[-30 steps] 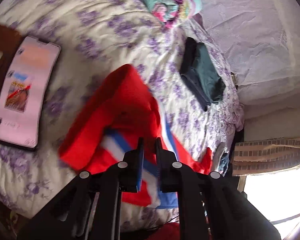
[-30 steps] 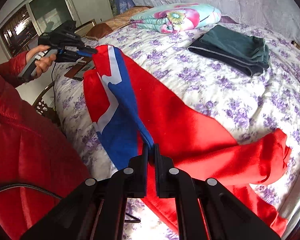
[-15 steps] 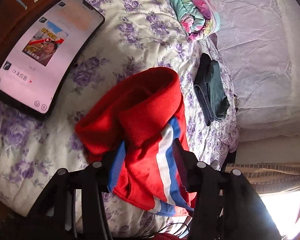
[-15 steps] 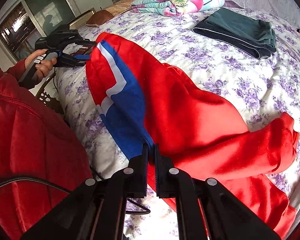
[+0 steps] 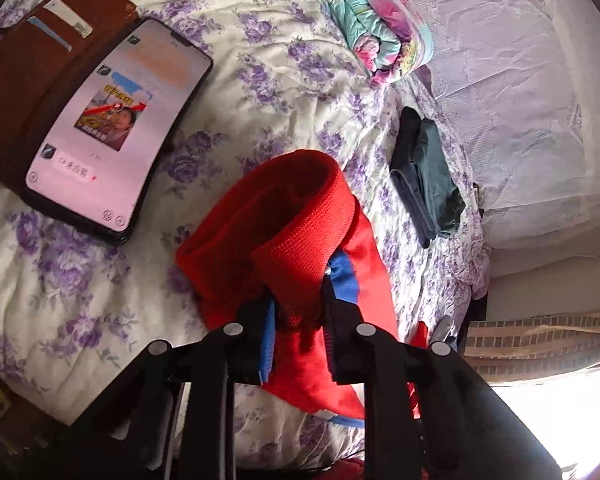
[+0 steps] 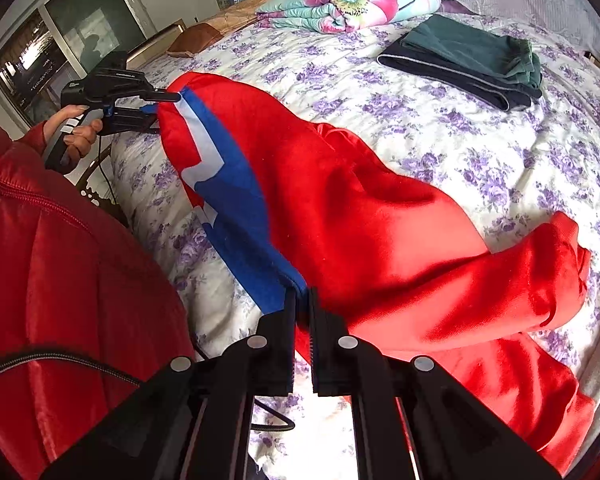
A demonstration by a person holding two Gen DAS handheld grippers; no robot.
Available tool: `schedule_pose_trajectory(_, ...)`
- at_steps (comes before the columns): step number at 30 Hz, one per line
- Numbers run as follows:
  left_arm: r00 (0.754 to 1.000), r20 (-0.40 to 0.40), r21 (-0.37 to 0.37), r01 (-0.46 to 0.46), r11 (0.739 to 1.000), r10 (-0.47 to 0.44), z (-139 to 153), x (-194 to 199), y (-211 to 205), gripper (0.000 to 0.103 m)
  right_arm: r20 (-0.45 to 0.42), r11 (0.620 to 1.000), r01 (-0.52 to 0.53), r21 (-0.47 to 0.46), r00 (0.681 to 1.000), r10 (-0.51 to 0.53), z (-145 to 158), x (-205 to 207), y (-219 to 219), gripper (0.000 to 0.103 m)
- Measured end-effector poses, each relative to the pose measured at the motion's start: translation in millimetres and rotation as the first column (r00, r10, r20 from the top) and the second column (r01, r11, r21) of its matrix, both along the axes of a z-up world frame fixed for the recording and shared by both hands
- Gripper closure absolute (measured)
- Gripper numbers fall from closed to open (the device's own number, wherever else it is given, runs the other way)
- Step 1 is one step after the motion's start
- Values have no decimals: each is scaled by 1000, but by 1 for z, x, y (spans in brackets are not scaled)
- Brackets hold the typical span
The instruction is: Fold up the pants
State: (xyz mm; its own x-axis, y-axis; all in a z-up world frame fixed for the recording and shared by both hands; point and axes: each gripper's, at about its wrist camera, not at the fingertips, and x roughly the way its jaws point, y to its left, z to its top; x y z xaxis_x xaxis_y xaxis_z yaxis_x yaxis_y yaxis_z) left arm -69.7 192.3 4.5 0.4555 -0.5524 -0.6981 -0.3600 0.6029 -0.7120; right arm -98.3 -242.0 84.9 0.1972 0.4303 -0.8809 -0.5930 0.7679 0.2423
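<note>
**A:** What do the jaws of the left gripper (image 5: 296, 300) show?

**B:** They stand a moderate way apart, with the ribbed red waistband of the pants (image 6: 340, 216) bunched between them. Whether the fingers actually pinch the cloth or only straddle it, I cannot tell. The right-hand view shows this gripper at the same waistband corner.

**A:** And the right gripper (image 6: 302, 300)?

**B:** Its jaws are narrow and clamped on the blue striped edge of the pants, partway along the side seam. I judge the two holds are spaced along one edge so that it stays straight for a fold.

**A:** Where do the pants lie?

**B:** On the flowered bedspread (image 6: 440, 128), along the edge nearest the person. The legs trail away from the right gripper and one cuff doubles back over the cloth.

**A:** What surrounds the pants?

**B:** A folded dark green garment (image 6: 472, 56) lies beyond them, well apart. A rolled floral quilt (image 6: 348, 4) sits farther still. A lit phone (image 5: 112, 128) in a brown case rests just beside the waistband.
</note>
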Motion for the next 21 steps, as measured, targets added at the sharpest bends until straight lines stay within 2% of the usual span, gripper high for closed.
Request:
schedule_pose_trajectory(3, 994, -113, -1, 2, 1000, -2, -31, -7, 5, 83, -81, 1000, -9, -11, 997, 8, -26, -1, 1, 97)
schedule_pose_trajectory(5, 993, -118, -28, -15, 999, 12, -33, -13, 5, 82, -114, 1000, -3, -28, 994, 0, -42, -2, 1, 97)
schedule_pose_trajectory(6, 993, -117, -24, -7, 1000, 5, -28, -14, 4, 77, -125, 1000, 11, -18, 992, -13, -46, -1, -1, 96)
schedule_pose_trajectory(7, 993, -119, 0, 8, 1000, -8, -22, -15, 3, 66, -131, 1000, 27, -5, 991, -28, -47, 0, -3, 96)
schedule_pose_trajectory(10, 1000, -21, 113, 3, 994, -1, 14, -26, 13, 57, -126, 999, 38, 2, 991, -38, -44, 0, -7, 96)
schedule_pose_trajectory(13, 996, 90, 153, 3, 988, -17, 45, -26, 16, 57, -142, 998, 54, 21, 989, -50, -46, -1, -11, 93)
schedule_pose_trajectory(14, 991, 126, 141, 34, 989, -52, 51, -21, 9, 56, -149, 998, 60, 26, 987, -55, -48, 0, -12, 92)
schedule_pose_trajectory(16, 980, 130, 129, 133, 983, -150, 50, -5, -15, 55, -158, 997, 67, 34, 986, -60, -48, 0, -14, 92)
schedule_pose_trajectory(19, 949, 71, 121, 296, 947, -306, 26, 15, -61, 52, -121, 994, 70, 80, 991, -60, -27, 2, -17, 90)
schedule_pose_trajectory(21, 935, 13, 192, 346, 918, -355, 6, 20, -79, 52, -61, 986, 72, 153, 996, -64, 2, 9, -21, 90)
